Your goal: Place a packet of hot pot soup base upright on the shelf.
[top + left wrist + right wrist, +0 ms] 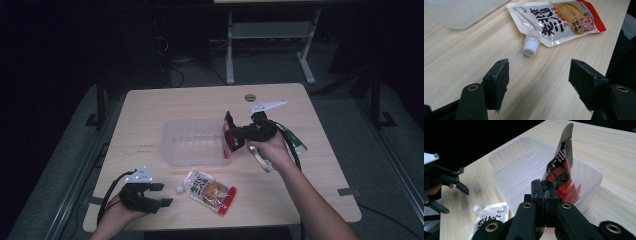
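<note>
Already my right gripper (545, 192), clamped on the black-and-red sachet (561, 171), held it upright over the clear tub's (506, 165) right end at mid-tabletop, while my left gripper (539, 82) idled with jaws apart near the front-left corner.

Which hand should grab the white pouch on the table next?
Left. The left gripper is open right by the white pouch. The right gripper is busy, shut on the black pouch over the clear tub.
</note>
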Available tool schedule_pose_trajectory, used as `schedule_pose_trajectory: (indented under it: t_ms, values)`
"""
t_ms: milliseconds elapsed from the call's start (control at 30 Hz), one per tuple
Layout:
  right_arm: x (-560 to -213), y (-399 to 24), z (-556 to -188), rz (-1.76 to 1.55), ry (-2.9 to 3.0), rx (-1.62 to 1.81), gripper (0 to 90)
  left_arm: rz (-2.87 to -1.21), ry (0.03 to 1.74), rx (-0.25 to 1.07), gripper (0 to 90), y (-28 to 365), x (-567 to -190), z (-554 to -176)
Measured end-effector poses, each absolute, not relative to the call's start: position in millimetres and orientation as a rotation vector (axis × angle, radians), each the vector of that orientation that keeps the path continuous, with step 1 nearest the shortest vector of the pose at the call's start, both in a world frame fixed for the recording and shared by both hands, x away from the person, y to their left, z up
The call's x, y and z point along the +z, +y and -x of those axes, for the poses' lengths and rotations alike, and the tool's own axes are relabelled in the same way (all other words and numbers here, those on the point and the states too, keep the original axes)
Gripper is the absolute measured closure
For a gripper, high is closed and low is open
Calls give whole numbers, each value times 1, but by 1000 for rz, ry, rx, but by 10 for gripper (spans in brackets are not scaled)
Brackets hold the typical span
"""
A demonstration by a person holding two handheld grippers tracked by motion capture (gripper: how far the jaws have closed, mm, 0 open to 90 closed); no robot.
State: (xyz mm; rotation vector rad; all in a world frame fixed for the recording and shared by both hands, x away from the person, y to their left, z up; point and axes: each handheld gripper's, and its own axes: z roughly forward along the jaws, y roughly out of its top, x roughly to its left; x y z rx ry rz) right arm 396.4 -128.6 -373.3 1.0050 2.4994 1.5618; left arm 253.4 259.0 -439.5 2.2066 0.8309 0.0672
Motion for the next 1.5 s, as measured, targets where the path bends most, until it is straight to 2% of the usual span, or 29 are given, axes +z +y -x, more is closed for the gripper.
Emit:
schedule_pose_trajectory:
  t_ms: [400,533,633,867,967,1300,1500]
  values:
    - [-378,-127,-398,-1012,2494,1526,840,-2218,827,57,321,257,-441,-254]
    - [-379,-128,-399,-1015,2481,1522,783,-2220,827,54,321,256,-441,-255]
    - [-380,-128,-400,-1030,2480,1525,663,-2222,823,53,321,256,-442,-255]
    - [-380,-125,-399,-1063,2469,1446,289,-2224,823,50,321,256,-442,-255]
    - [-380,-126,-399,-1060,2472,1451,232,-2224,822,52,318,256,-441,-255]
    - [-375,-136,-388,-1039,2460,1385,134,-2221,821,58,305,257,-441,-255]
    - [-373,-151,-377,-1031,2443,1383,134,-2218,823,67,300,258,-440,-254]
